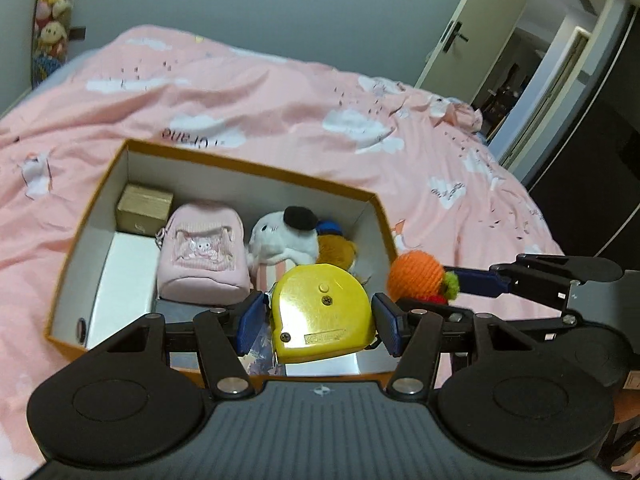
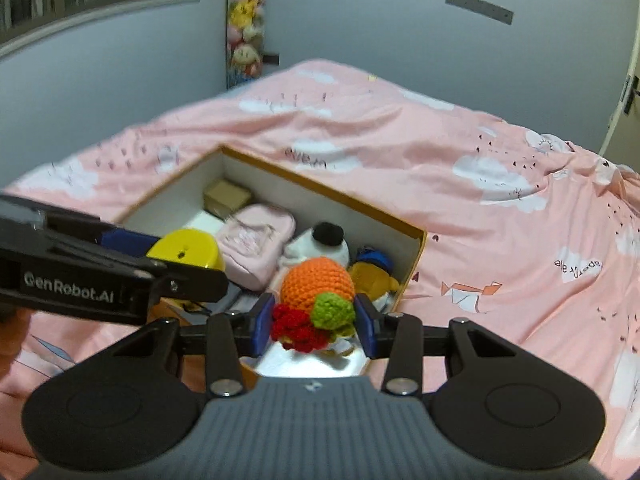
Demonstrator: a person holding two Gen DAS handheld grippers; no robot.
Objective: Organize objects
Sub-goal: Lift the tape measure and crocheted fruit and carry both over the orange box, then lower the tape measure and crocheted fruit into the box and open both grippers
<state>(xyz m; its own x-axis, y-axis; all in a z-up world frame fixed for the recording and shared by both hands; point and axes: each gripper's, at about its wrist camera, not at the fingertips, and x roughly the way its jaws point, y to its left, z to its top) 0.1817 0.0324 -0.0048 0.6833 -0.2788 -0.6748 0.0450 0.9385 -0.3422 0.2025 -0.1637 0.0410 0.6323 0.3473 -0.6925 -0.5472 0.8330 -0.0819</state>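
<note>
An open orange box [image 1: 256, 166] [image 2: 320, 188] lies on the pink bed. Inside are a wooden block [image 1: 144, 210] [image 2: 226, 198], a pink pouch [image 1: 202, 254] [image 2: 258, 240], a white plush [image 1: 282, 236] [image 2: 320, 246] and a brown-and-blue plush [image 1: 336, 248] [image 2: 374, 270]. My left gripper [image 1: 320, 322] is shut on a yellow tape measure [image 1: 322, 312] [image 2: 188, 254] above the box's near end. My right gripper [image 2: 314, 322] is shut on an orange crocheted toy [image 2: 316, 284] [image 1: 416, 276] with green and red parts, over the box's right end.
The pink duvet [image 1: 280, 100] [image 2: 480, 220] with cloud prints surrounds the box. A column of plush toys hangs on the wall [image 2: 244, 28] [image 1: 52, 12]. An open door [image 1: 520, 48] is at the far right.
</note>
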